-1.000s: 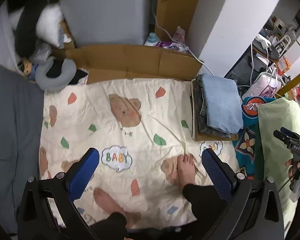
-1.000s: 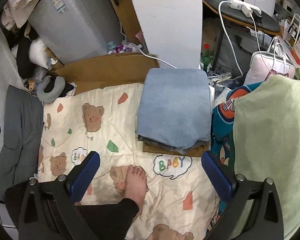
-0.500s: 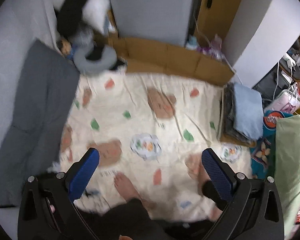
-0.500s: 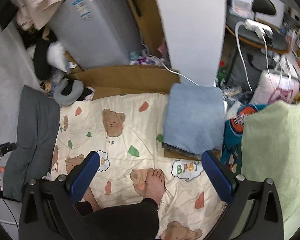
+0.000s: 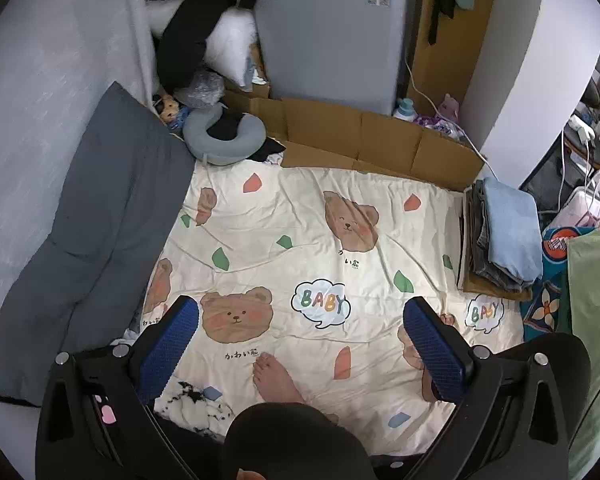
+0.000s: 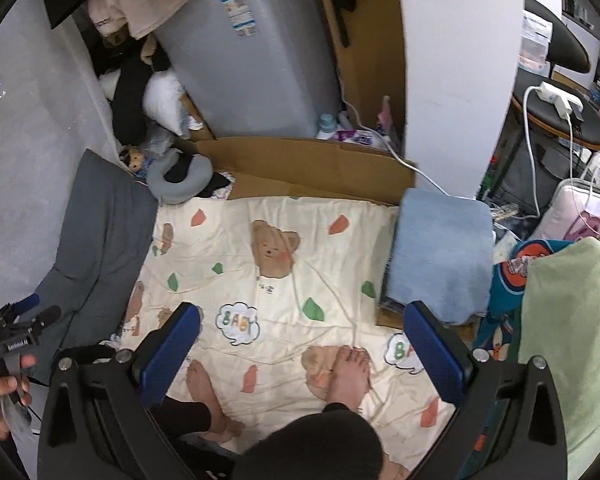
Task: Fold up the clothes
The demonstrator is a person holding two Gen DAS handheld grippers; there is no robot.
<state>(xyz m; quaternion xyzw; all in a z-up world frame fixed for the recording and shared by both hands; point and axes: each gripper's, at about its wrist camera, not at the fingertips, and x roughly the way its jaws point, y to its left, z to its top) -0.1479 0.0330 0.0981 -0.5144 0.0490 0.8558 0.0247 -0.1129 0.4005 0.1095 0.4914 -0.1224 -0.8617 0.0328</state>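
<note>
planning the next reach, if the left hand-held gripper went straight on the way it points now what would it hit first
Probably the bear-print blanket. The left hand-held gripper is open, holds nothing, and points down at bare blanket near the "BABY" cloud. Nothing stands in between, though depth is hard to judge here.

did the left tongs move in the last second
Yes. The left tongs swung leftward: the folded clothes stack slid toward the right edge, and the grey cushion now fills the left side.

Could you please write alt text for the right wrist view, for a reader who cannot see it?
The open, empty right gripper hangs over a cream bear-print blanket where a person's bare feet stand. A folded stack topped by a light blue garment lies at the blanket's right edge.
</note>
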